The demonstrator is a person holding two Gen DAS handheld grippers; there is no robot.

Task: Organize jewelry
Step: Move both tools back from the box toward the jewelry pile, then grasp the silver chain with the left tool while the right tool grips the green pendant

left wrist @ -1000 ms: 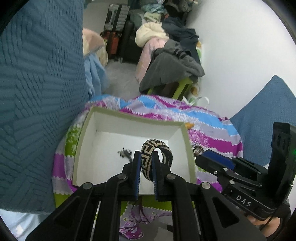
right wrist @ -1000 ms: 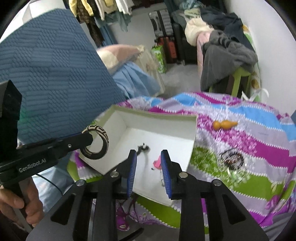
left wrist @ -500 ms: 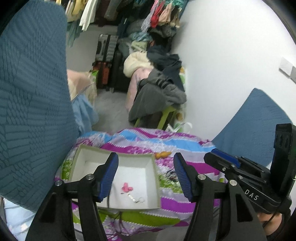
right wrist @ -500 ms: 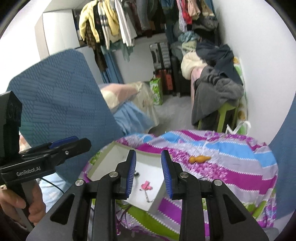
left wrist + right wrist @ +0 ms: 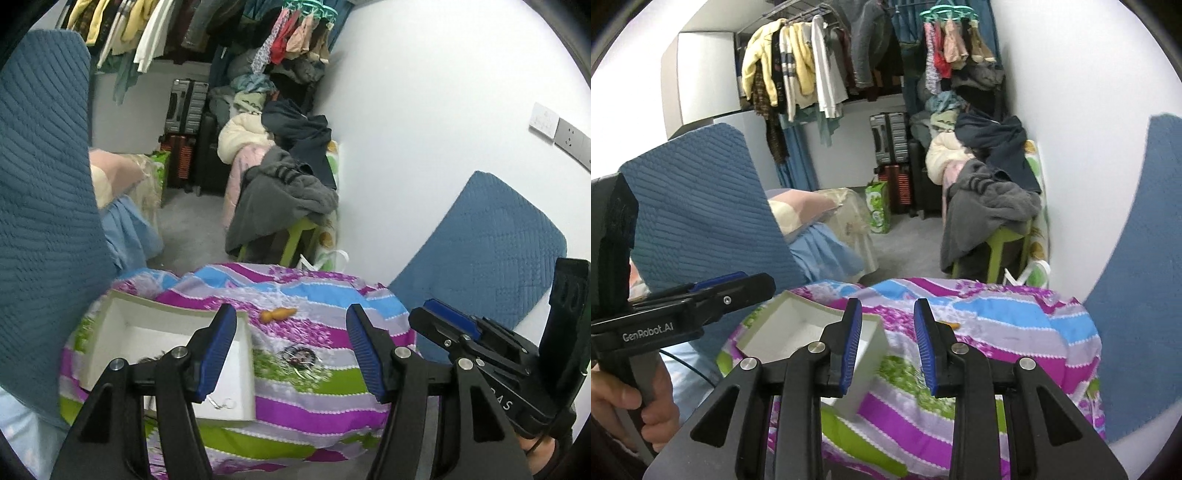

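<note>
the left gripper (image 5: 291,350) hangs high above the cloth (image 5: 314,402) with its jaws spread wide and nothing between them, likely pulled clear for a fresh pick. the right gripper (image 5: 888,347) hovers beside it, jaws parted less widely, also empty. the box (image 5: 243,373) sits on the cloth at the left, holding a dark tangled piece (image 5: 151,357) and a small silver clasp (image 5: 221,403). two pieces lie outside it: a dark round ornament (image 5: 297,357) just right of the box and an orange bead (image 5: 279,314) farther back. the ornament looks the nearer target; it lies flat, so a low pinch seems needed.
</note>
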